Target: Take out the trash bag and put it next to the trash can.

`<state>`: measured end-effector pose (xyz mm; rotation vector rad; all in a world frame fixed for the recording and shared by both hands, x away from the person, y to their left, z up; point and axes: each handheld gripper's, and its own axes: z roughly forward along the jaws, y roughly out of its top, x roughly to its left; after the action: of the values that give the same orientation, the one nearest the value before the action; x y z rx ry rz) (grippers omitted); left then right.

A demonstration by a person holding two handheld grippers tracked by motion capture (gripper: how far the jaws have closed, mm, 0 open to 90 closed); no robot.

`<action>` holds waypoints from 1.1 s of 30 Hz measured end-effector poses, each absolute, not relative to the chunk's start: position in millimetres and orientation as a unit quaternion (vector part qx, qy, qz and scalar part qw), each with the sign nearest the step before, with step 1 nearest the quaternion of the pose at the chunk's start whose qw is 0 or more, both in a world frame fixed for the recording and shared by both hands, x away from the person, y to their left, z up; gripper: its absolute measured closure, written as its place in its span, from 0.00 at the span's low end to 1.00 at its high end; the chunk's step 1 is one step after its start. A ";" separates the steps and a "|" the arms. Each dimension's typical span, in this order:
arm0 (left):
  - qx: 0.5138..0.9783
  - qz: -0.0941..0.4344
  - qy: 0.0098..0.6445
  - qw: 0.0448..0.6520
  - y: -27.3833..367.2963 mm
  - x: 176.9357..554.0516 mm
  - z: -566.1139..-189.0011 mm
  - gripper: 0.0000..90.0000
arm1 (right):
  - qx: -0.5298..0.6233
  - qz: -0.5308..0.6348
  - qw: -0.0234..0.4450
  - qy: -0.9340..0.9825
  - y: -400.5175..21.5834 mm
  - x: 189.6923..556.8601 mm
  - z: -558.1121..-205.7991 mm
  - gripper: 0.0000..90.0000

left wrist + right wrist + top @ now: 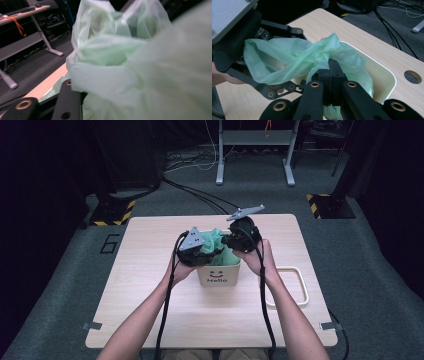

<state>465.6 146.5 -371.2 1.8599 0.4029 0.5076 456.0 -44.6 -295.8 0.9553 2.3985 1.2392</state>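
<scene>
High view: the green bag sits in the white bin on the desk, bunched between left gripper and right gripper.

Left gripper view: film lies just ahead and right of its parted jaws.

Right gripper view: its pressed-together jaws pinch the bag's rim; the left gripper is beyond, up-left.

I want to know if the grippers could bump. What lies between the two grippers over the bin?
Only the green plastic bag: in the right gripper view it stretches from the shut right gripper to the left gripper.
</scene>
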 end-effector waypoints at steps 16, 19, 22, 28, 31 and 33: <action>0.784 0.175 0.151 0.577 161.5 468.0 -376.6 0.98 | 0.345 0.464 0.105 0.809 -72.1 461.2 -299.4 0.64; 0.787 0.171 0.145 0.575 163.5 467.2 -374.6 0.97 | 0.365 0.463 0.103 0.801 -81.4 469.9 -302.8 0.57; 0.790 0.166 0.137 0.574 163.7 464.8 -373.5 0.97 | 0.385 0.455 0.102 0.797 -82.9 480.5 -307.7 0.48; 0.800 0.156 0.114 0.568 162.6 461.8 -371.6 0.97 | 0.410 0.436 0.074 0.798 -69.3 509.0 -318.6 0.34; 0.803 0.151 0.101 0.567 161.3 459.7 -370.6 0.97 | 0.416 0.420 0.053 0.805 -57.6 523.4 -323.1 0.30; 0.805 0.149 0.090 0.567 161.2 458.6 -369.5 0.97 | 0.414 0.404 0.043 0.814 -49.5 531.2 -327.0 0.28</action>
<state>458.6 161.2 -369.5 1.8934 0.2117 0.3494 531.2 -49.5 -327.0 1.2676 2.4902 1.2368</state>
